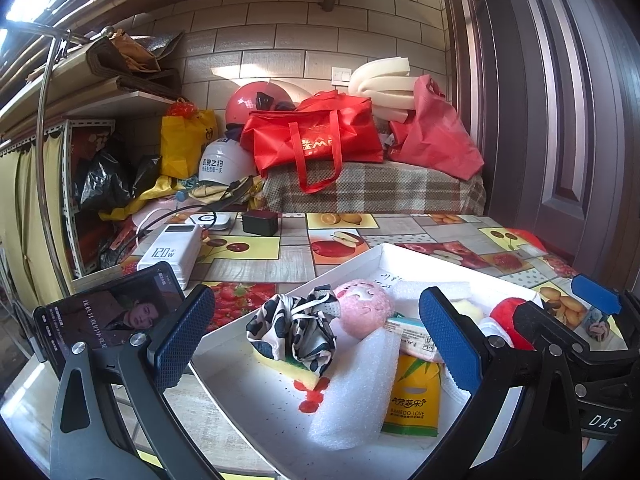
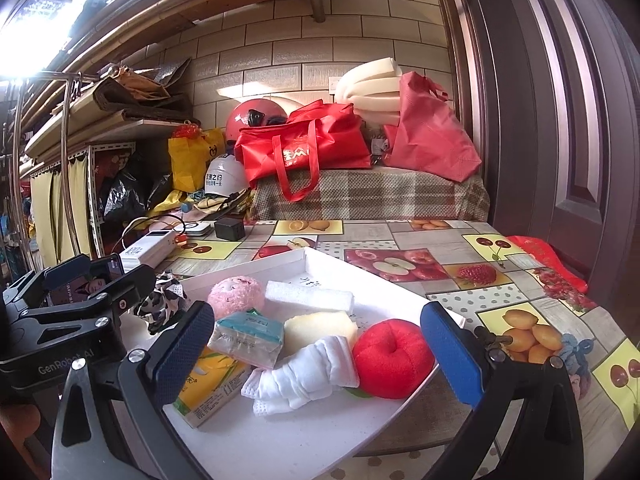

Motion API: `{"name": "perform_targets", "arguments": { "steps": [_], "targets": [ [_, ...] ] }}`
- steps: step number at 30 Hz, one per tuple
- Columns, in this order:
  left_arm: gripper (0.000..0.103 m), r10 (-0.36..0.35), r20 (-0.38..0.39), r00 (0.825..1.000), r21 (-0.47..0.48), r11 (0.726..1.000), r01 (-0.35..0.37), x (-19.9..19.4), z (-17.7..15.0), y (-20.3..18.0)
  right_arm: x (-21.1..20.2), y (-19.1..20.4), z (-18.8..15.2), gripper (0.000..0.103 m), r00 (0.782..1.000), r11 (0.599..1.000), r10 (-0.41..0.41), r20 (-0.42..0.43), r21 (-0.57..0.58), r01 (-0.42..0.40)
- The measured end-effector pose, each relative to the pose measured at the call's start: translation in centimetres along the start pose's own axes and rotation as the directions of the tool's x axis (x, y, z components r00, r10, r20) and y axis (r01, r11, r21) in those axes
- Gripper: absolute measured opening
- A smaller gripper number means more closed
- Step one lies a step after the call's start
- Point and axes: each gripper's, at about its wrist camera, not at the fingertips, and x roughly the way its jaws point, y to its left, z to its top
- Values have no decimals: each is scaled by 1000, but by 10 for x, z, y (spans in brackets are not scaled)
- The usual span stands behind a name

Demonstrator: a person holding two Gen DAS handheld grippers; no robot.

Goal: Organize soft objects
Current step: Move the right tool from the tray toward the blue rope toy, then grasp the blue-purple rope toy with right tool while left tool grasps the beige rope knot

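A white tray (image 1: 372, 254) on the table holds soft things: a cow-print cloth (image 1: 294, 324) on a yellow-green sponge (image 1: 286, 368), a pink plush ball (image 1: 362, 306), a white foam sheet (image 1: 356, 392), a yellow tissue pack (image 1: 416, 396). In the right wrist view the tray (image 2: 280, 440) also shows a red plush apple (image 2: 394, 358), folded white masks (image 2: 308, 376), a pale sponge (image 2: 320, 328), a wipes pack (image 2: 248, 338) and a foam block (image 2: 308, 296). My left gripper (image 1: 316, 344) is open above the tray, empty. My right gripper (image 2: 320, 356) is open, empty, over the masks and apple.
A phone (image 1: 104, 320) on a stand and a white power bank (image 1: 172, 252) stand left of the tray. A black charger (image 1: 260, 222) lies behind. Red bags (image 1: 316, 140) and helmets crowd the back. A door (image 1: 560, 120) is on the right.
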Motion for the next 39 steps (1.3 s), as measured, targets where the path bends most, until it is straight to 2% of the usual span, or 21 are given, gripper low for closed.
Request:
{"name": "perform_targets", "arguments": {
  "steps": [17, 26, 31, 39],
  "targets": [
    [103, 24, 13, 1000, 18, 1000, -24, -17, -6, -9, -15, -30, -9, 103, 998, 994, 21, -58, 105, -15],
    [103, -29, 14, 999, 53, 998, 29, -36, -13, -31, -38, -52, -14, 103, 999, 990, 14, -29, 141, -9],
    [103, -58, 8, 998, 71, 996, 57, -40, -14, -40, -49, -95, -19, 103, 996, 982, 6, -88, 187, 11],
    [103, -136, -9, 991, 108, 985, 136, -46, -18, -61, -69, -193, -38, 103, 963, 967, -99, -251, 204, 153]
  ]
}}
